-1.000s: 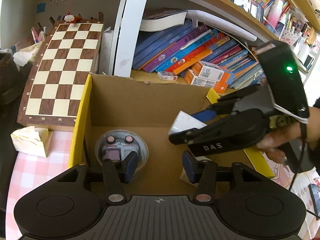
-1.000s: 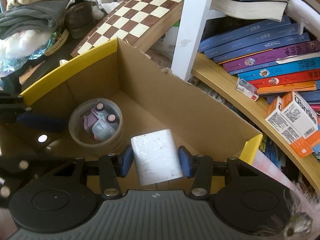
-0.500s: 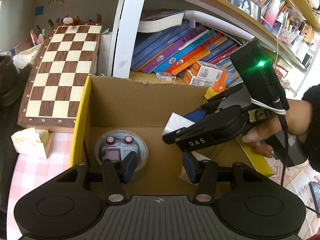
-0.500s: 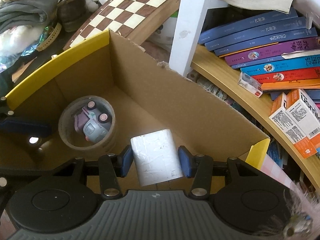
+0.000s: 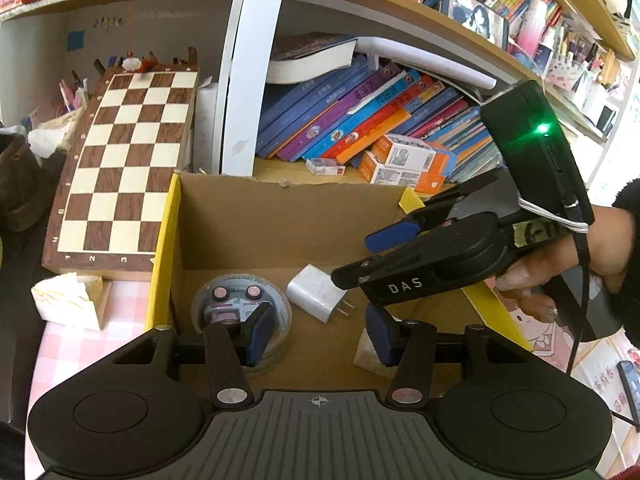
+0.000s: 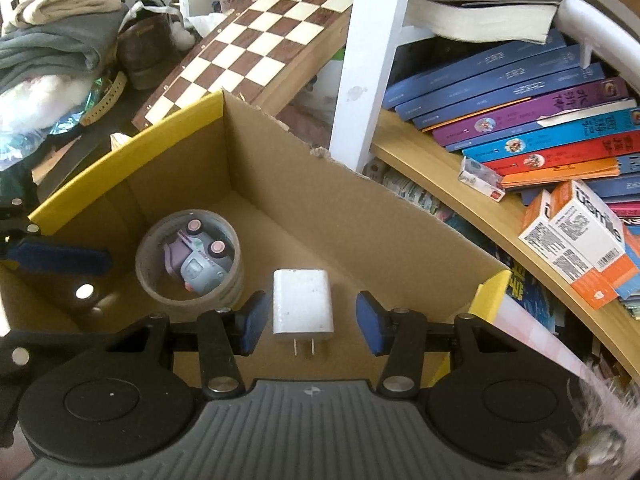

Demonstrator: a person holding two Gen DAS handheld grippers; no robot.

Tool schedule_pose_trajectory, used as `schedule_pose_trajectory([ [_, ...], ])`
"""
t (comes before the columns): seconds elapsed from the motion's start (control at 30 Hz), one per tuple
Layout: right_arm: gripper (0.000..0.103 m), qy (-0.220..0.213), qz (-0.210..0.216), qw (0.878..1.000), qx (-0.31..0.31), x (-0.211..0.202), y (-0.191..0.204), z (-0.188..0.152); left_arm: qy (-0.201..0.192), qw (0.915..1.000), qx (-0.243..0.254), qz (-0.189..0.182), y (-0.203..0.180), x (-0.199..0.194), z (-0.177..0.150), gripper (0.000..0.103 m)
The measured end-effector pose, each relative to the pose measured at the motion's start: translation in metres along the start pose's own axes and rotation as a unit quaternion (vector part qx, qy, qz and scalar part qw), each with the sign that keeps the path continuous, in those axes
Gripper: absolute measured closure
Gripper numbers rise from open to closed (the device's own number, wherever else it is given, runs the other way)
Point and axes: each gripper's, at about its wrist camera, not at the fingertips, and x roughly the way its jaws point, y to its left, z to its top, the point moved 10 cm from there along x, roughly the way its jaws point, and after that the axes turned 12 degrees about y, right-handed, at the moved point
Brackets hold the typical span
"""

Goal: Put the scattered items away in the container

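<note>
Right tool (image 6: 310, 322): its blue pads, pinched on the white charger (image 6: 303, 306) half a second ago, are now spread wide, and the charger lies released on the cardboard floor between them, touching neither pad, prongs pointing back toward the tool. One more item can thus be counted as inside the cardboard box (image 6: 372, 216) (whether others remain outside cannot be told from these views). Just to the left of the charger, a tape roll (image 6: 190, 266) is seen lying flat with a small toy car (image 6: 200, 264) cradled in its ring; beyond both, the box's back wall rises, and farther still a chessboard (image 6: 256, 40) is propped against a white shelf post.

Left tool (image 5: 316, 334): its jaws are likewise held apart with nothing between them, hovering low over the near part of the box. From this view the right tool (image 5: 384, 256) is seen from outside, raised above the charger (image 5: 318, 298), so the drop is confirmed as complete, not merely loosened. A pale crumpled scrap (image 5: 366, 354) behind the left tool's right pad is shown only here; what it is cannot be told. The hand (image 5: 560, 264) gripping the right tool is also shown only here. The car's grey and purple body is seen clearly only from the right wrist.
</note>
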Motion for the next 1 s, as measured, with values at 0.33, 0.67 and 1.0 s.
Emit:
schedule_pose_trajectory([
  [0.33,0.056,-0.036,-0.006,0.999,0.016,-0.044,0.008,-0.013,-0.018,0.9998,0.008,0.006,-0.011,-0.028,-0.004,0.052],
  [0.67,0.056,-0.084,-0.015,0.994,0.064,-0.1,0.02,-0.044,-0.033,0.9993,0.012,0.015,-0.023,-0.059,-0.011,0.052],
  [1.0,0.056,-0.121,-0.027,0.985,0.124,-0.147,0.024,-0.092,-0.041,0.9984,0.011,0.038,-0.035,-0.078,-0.023,0.04],
])
